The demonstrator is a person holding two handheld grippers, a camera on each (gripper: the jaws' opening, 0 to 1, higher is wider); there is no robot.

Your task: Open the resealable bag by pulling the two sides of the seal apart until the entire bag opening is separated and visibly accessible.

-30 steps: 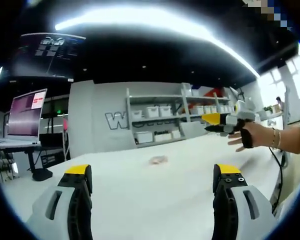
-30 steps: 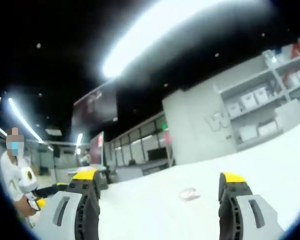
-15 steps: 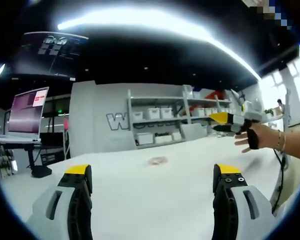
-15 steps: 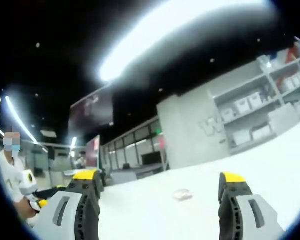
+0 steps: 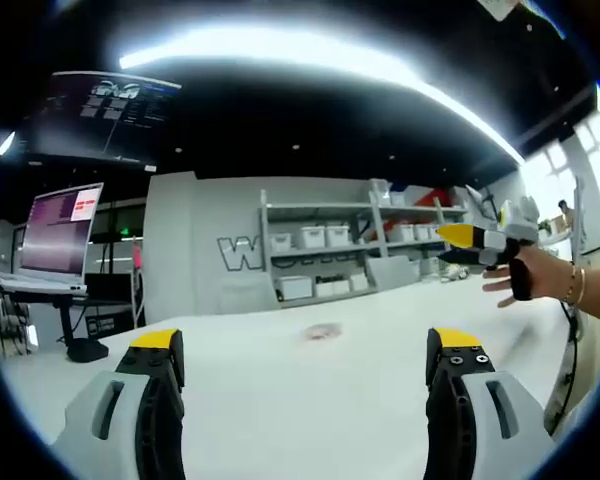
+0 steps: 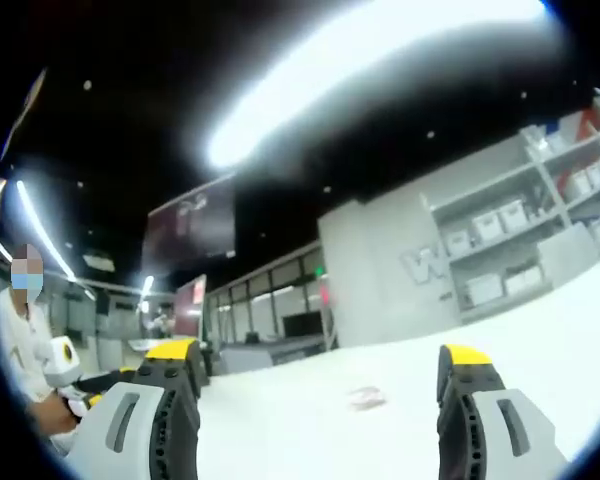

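Observation:
A small clear resealable bag [image 5: 322, 332] with something pinkish in it lies flat on the white table [image 5: 280, 390], well ahead of my left gripper [image 5: 305, 350], which is open and empty. The right gripper [image 5: 470, 246], held in a person's hand, hangs in the air at the right of the left gripper view, away from the bag. In the right gripper view the bag [image 6: 366, 398] lies far off between the jaws of my right gripper [image 6: 320, 362], which stand wide apart with nothing between them. Both grippers are above the table, far from the bag.
Grey shelves with white bins [image 5: 330, 250] stand behind the table. A laptop on a stand [image 5: 60, 235] is at the far left. A person [image 6: 25, 350] stands at the left of the right gripper view. A cable [image 5: 570, 350] hangs at the table's right edge.
Both views have tilted slightly, so the bag sits lower in each. The right gripper has drifted a little right and up in the left gripper view. The bag has not moved.

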